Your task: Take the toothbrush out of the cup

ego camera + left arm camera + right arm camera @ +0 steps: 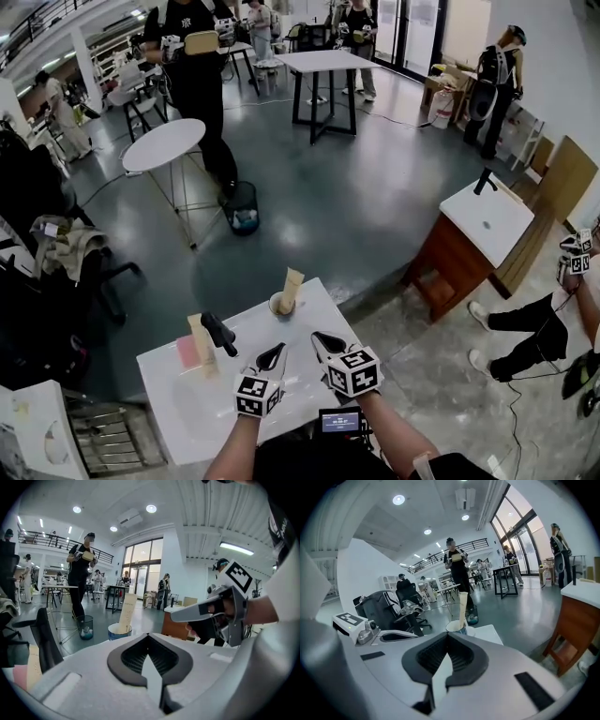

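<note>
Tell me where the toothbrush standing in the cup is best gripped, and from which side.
Probably the toothbrush's upper part, above the cup rim, approached from the near side. It stands tall, slightly tilted, and is fully exposed there.

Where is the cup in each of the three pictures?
Head view: cup in the middle, at the white table's far edge.
Left gripper view: cup a bit left of centre.
Right gripper view: cup near the centre.
Shared landmark: the tall tan toothbrush standing in it.
</note>
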A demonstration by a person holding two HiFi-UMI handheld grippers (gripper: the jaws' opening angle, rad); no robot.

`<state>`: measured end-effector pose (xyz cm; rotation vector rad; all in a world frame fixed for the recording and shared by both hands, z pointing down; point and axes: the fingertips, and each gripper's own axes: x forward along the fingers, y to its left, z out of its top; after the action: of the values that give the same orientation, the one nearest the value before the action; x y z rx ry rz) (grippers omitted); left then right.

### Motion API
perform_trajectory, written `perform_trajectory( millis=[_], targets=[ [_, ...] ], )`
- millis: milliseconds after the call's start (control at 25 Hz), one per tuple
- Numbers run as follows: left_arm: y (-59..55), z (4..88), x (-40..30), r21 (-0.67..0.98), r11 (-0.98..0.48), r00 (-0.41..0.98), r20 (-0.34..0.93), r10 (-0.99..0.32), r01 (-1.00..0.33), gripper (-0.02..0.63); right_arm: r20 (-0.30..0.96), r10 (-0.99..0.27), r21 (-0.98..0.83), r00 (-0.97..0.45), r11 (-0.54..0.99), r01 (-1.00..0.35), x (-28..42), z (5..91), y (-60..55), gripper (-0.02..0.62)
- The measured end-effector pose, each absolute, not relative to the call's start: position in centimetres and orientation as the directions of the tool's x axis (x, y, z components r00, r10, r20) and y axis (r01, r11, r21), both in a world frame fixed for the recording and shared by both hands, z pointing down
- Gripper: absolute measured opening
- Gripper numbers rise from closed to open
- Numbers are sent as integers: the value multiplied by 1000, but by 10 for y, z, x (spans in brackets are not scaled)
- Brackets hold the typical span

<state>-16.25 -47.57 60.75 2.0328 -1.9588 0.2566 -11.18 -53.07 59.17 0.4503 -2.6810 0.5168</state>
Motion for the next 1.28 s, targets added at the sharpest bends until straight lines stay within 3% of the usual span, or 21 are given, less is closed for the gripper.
perform_trajectory(
  millis=[1280],
  targets=[
    [-491, 589, -203, 93, -7, 32, 275, -961, -996, 9, 460, -170, -253, -872, 916, -312, -155, 599, -544, 9]
  ],
)
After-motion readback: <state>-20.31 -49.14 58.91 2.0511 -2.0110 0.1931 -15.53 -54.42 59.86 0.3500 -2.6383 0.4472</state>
